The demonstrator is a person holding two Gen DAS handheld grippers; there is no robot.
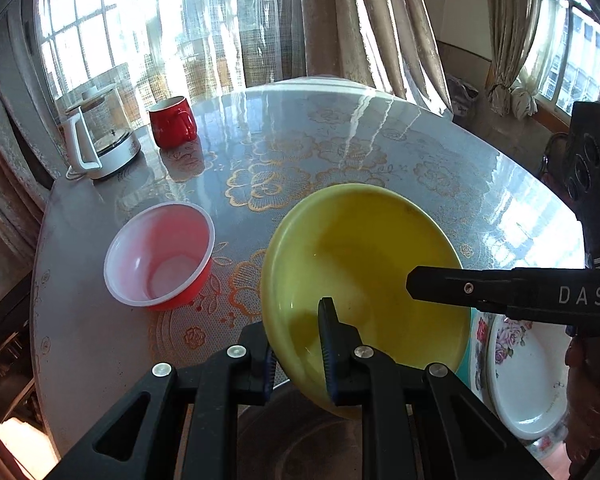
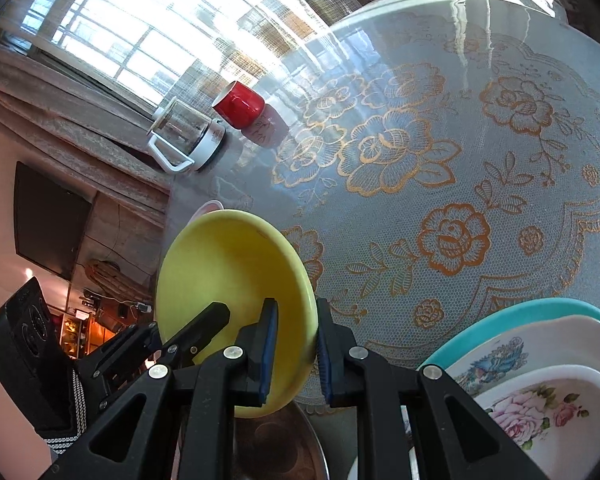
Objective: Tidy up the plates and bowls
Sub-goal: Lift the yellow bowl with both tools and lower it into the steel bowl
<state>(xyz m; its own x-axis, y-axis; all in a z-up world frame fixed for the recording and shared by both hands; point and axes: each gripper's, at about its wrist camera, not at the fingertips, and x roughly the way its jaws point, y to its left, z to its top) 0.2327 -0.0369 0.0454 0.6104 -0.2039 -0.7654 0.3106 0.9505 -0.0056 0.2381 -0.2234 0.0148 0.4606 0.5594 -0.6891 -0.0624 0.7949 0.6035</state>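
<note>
Task partly complete. The yellow bowl [image 1: 364, 276] is off the counter [image 1: 380, 144], tilted, near its near edge; the left gripper [image 1: 296, 344] and right gripper [image 2: 296, 344] each have jaws clamped on its rim. A stack of plates [image 2: 540, 360] sits at the near right edge, seemingly sorted. The red bowl [image 1: 160, 256] stands alone toward the left edge, not yet gathered. A metal dish [image 2: 276, 444] lies below the yellow bowl.

Bowl [image 1: 364, 280] sits between cup-bowl [image 1: 160, 254] (left) and stacked plates [image 1: 524, 376] — mug [image 1: 173, 122], kettle [image 1: 100, 136] behind.
</note>
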